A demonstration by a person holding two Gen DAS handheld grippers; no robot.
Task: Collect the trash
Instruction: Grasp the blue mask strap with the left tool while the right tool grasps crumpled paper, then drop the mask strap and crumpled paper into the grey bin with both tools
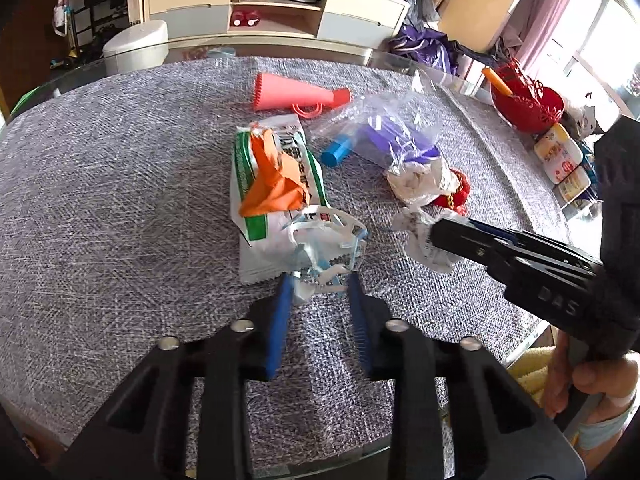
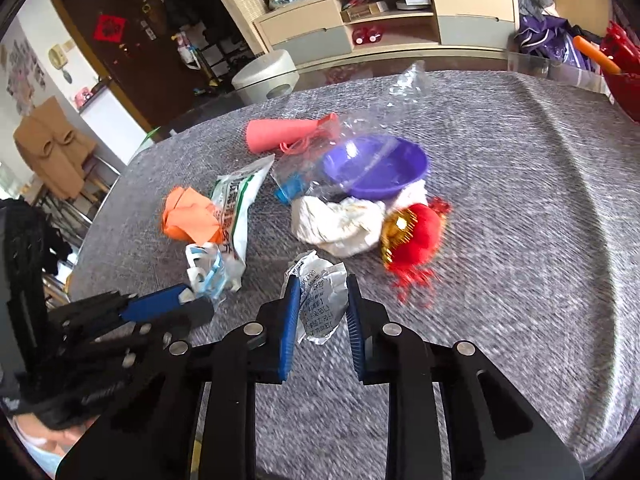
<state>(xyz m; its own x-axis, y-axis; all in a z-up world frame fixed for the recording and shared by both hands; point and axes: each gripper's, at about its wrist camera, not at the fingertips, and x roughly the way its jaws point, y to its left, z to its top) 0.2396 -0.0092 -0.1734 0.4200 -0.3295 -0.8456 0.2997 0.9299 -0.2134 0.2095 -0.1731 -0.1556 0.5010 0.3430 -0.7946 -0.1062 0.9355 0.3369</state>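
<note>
1. The left gripper (image 1: 320, 280) pinches a crumpled clear-and-blue wrapper (image 1: 324, 252) at the near end of the green-and-white snack bag (image 1: 272, 184), on the grey table cloth (image 1: 100, 184) toward its near edge.
2. The right gripper (image 2: 322, 292) pinches a crumpled printed paper ball (image 2: 320, 296), which sits just right of that wrapper.
3. A purple bowl (image 2: 376, 168) sits near the table's middle inside a clear plastic bag (image 2: 344, 132); nothing else shows in the bowl.
4. White crumpled tissue (image 2: 340, 224) lies against the bowl's near side, touching a red ornament (image 2: 416, 236).
5. Orange paper (image 2: 188, 216) rests on the snack bag.
6. A red basket (image 1: 528, 100) at the far right edge holds an orange-handled tool (image 1: 496, 78).
</note>
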